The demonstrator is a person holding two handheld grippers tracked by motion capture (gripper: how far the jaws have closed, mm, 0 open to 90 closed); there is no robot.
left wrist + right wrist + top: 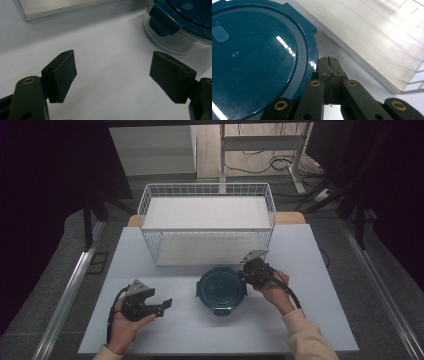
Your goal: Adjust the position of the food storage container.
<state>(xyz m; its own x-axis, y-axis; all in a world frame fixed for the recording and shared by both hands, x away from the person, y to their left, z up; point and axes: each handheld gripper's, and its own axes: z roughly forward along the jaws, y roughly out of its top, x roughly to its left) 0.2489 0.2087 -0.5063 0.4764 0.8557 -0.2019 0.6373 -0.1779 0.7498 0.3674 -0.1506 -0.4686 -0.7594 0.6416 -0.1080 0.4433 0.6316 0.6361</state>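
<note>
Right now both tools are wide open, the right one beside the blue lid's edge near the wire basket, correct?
Not quite. The right tool is shut, as the right gripper view shows. The left tool is open, and the right one does sit by the blue lid near the wire basket.

Right gripper view: right claw (329,72) rises from the bottom edge, its two black jaws pressed together, pads meeting along a thin vertical seam. Brass-coloured pivot pins visible on the linkage arms. Claw tip sits at the rim of a round dark-teal container lid (259,60), touching or just beside it; cannot tell which. White surface (352,72) beneath. Wire basket (372,37), white floor panel, upper right.
</note>
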